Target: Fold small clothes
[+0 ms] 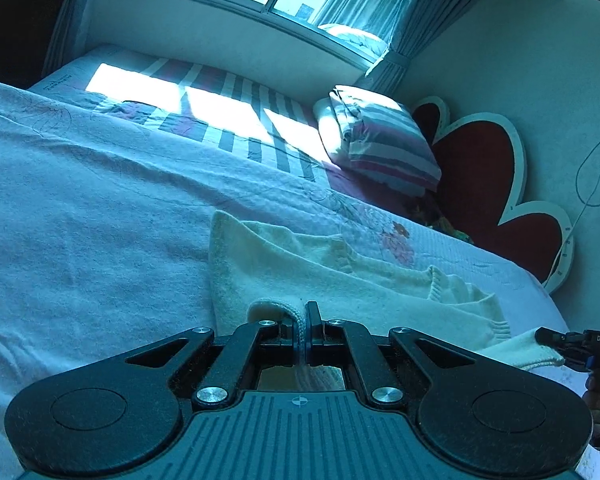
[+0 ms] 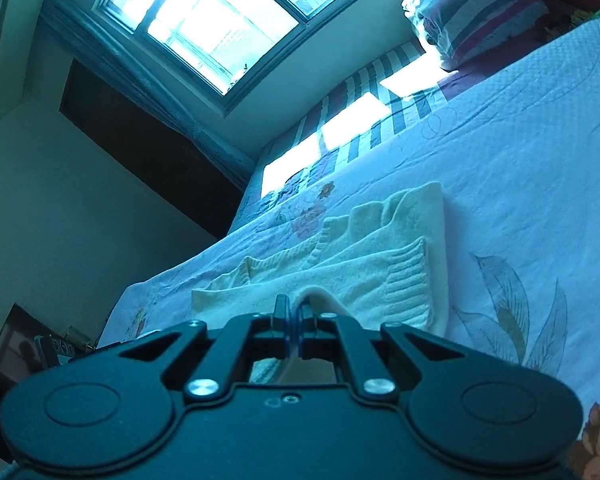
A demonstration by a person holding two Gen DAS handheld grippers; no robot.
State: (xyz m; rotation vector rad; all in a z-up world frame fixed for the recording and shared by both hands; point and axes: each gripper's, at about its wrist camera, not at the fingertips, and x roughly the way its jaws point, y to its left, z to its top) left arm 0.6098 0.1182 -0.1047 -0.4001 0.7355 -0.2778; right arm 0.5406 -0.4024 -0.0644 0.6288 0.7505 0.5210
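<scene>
Cream knit sweater point(image 1: 340, 276): lying partly folded on the bed point(image 1: 80, 208), spreading over a pale floral-printed bedspread point(image 2: 520, 168), ribbed cuff and hem bands showing on its upper layers. Left tool point(image 1: 305, 322): jaws pressing together and pinching a rolled edge of the sweater at its near side, the fabric rising slightly between the fingers. Right tool point(image 2: 293, 312): jaws likewise pressing together, pinching another near edge of the same garment; in the left wrist view it is appearing at the far right point(image 1: 556, 340), gripping a corner of the knit. Striped pillow point(image 1: 380, 140): sitting at the head of the bed, near a red flower-shaped headboard point(image 1: 484, 168). Striped sheet point(image 1: 228, 120): catching sunlight beneath the window point(image 2: 212, 20).
</scene>
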